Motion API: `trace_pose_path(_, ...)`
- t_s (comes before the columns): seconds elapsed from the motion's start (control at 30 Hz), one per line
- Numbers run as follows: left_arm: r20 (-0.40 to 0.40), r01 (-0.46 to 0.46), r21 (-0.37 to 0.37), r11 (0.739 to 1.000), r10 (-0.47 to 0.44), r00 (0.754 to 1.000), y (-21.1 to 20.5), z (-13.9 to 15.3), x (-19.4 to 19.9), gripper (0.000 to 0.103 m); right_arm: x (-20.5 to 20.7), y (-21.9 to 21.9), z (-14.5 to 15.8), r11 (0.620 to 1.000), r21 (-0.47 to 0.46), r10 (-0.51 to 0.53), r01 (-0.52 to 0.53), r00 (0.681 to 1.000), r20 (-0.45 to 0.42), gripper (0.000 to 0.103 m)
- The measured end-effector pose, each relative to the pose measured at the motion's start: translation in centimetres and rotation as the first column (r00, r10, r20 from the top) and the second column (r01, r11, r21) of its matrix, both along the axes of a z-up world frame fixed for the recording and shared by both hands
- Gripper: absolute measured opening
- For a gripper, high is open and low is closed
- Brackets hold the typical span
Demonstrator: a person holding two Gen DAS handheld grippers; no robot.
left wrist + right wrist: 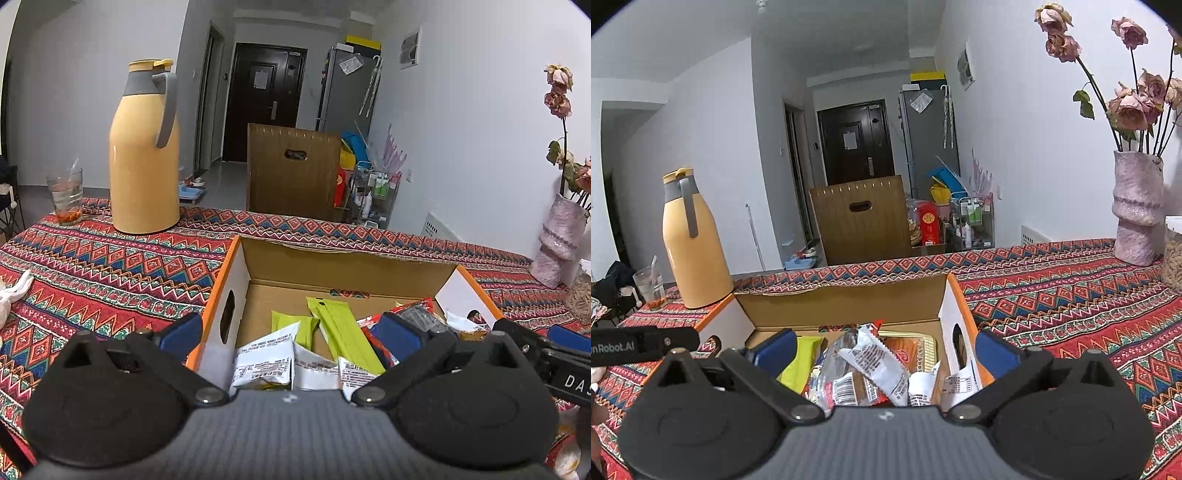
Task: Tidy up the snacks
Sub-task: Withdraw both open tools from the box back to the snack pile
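On our patterned tablecloth (110,266), we keep left gripper (291,334) and right gripper (884,349) spread wide and empty above the cardboard box (351,264), likely so the snack packets (332,332) stay gathered inside.

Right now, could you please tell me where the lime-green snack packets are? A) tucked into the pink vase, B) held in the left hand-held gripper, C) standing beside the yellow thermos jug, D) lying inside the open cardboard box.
D: the lime-green snack packets lie inside the open cardboard box among other wrappers, apart from the yellow thermos jug.
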State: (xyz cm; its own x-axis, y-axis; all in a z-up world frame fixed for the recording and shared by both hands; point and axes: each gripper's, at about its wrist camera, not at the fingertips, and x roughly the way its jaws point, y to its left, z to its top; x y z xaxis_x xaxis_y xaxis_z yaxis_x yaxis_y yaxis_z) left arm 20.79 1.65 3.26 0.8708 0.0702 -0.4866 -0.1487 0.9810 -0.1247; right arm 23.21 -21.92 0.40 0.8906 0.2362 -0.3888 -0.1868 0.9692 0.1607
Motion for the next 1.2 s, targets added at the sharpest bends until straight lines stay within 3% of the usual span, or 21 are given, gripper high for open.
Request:
trace_pose_path(0.33,0.044,0.007,0.012,1.0,-0.007,0.999,-0.7,2.8,-2.3,0.103,-3.1,-0.9,2.9,1.0,-0.01,-0.015,0.016,0.998,0.067,0.103)
trace_pose_path(0.67,0.042,0.039,0.024,0.999,-0.04,0.998,-1.3,3.7,-5.5,0.103,-6.9,-1.3,2.8,0.998,-0.064,0.009,-0.006,0.999,0.045,0.103)
trace_pose_path(1.2,-0.1,0.075,0.059,0.995,-0.069,0.993,-0.5,-0.7,-9.8,0.103,-12.1,-2.0,-2.0,0.994,-0.096,0.046,-0.054,0.995,-0.091,0.103)
